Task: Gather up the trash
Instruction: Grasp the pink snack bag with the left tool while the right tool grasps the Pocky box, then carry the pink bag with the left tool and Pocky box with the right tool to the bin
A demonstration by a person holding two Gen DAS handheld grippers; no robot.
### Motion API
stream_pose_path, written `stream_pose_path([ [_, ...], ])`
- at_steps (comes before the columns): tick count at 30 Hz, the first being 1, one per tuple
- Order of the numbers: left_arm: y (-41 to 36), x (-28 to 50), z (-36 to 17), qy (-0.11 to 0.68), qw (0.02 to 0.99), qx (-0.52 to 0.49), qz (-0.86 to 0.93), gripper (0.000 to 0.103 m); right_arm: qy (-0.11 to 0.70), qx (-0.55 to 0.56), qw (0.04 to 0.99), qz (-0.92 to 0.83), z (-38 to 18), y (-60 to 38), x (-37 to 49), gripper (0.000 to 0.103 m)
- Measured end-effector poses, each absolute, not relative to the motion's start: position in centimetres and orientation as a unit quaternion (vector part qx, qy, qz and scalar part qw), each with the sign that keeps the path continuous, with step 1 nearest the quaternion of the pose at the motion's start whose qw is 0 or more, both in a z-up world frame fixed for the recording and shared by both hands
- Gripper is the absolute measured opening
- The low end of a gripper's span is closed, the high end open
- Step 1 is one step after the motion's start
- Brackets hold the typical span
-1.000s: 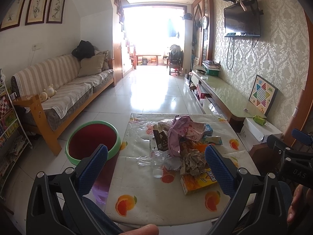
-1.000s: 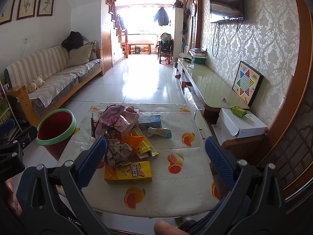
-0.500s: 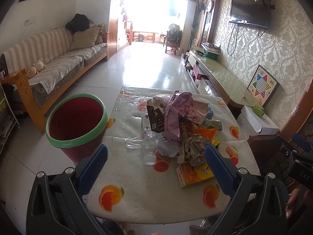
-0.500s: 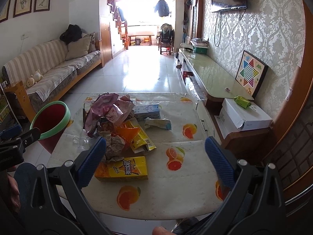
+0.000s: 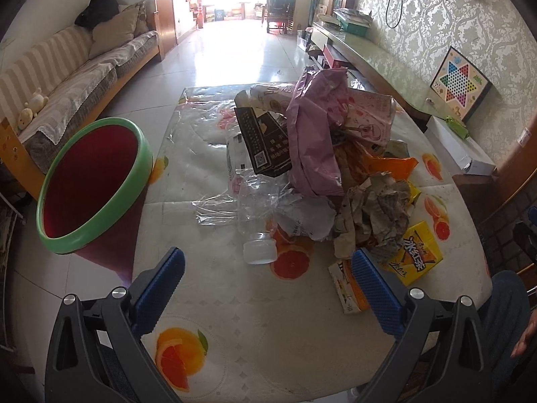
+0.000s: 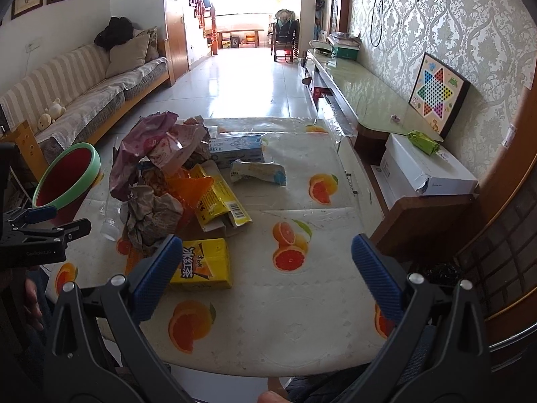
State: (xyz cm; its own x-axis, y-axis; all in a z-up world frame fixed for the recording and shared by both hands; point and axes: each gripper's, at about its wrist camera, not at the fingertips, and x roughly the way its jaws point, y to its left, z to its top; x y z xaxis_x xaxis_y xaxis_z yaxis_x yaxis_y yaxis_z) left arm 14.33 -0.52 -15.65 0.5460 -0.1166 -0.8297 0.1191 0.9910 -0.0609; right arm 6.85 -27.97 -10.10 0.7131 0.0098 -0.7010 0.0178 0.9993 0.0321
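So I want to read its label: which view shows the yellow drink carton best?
The right wrist view: the yellow drink carton lies face-up, only one corner hidden. The left wrist view shows it at an angle, partly hidden.

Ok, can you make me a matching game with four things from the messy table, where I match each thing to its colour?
Things:
1. trash bin
2. drink carton
3. plastic bag
4. bottle cap

Colours:
A. pink
B. white
C. red with a green rim
D. yellow

Right pairs: 1-C, 2-D, 3-A, 4-B
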Motion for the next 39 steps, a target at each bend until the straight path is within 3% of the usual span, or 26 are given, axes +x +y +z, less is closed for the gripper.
stream_pose_path([
  [5, -0.2, 16.8, -14.3, 0.471, 0.876, -0.048, -0.091, 0.095, 0.378, 0.037, 0.925, -0.01, -11.0, -28.9, 6.9, 0.099],
  [11, -3.5, 21.3, -11.9, 0.465, 0.874, -0.025, -0.138, 0.095, 0.379, 0.055, 0.924, -0.016, -12.1, -29.7, 7.5, 0.099],
  [19, -6.1, 25.8, -13.7, 0.494, 0.852, 0.027, -0.171, 0.093, 0.376, 0.07, 0.924, -0.024, -12.6, -30.8, 7.6, 0.099],
  [21, -6.1, 26.3, -14.4, 0.5, 0.847, 0.036, -0.177, 0.087, 0.38, 0.075, 0.921, -0.027, -13.0, -31.1, 7.8, 0.099],
  [27, -5.5, 26.8, -15.0, 0.508, 0.84, 0.032, -0.189, 0.047, 0.387, 0.08, 0.918, -0.021, -13.4, -31.1, 8.2, 0.099],
  [30, -5.2, 26.8, -14.8, 0.509, 0.836, 0.014, -0.203, 0.043, 0.387, 0.072, 0.919, -0.017, -13.2, -30.7, 8.5, 0.099],
  [32, -5.1, 26.5, -14.5, 0.506, 0.838, 0.016, -0.204, 0.032, 0.386, 0.064, 0.92, -0.013, -13.0, -30.3, 8.6, 0.099],
  [35, -4.6, 25.9, -13.9, 0.501, 0.841, 0.009, -0.205, 0.028, 0.383, 0.051, 0.922, -0.004, -12.5, -29.7, 9.2, 0.099],
  [37, -4.1, 25.3, -13.4, 0.494, 0.846, 0.011, -0.201, 0.018, 0.385, 0.046, 0.922, 0.007, -12.1, -29.2, 9.9, 0.099],
  [39, -3.5, 24.6, -12.7, 0.487, 0.85, 0.001, -0.201, 0.018, 0.385, 0.039, 0.922, 0.023, -11.4, -28.6, 10.8, 0.099],
])
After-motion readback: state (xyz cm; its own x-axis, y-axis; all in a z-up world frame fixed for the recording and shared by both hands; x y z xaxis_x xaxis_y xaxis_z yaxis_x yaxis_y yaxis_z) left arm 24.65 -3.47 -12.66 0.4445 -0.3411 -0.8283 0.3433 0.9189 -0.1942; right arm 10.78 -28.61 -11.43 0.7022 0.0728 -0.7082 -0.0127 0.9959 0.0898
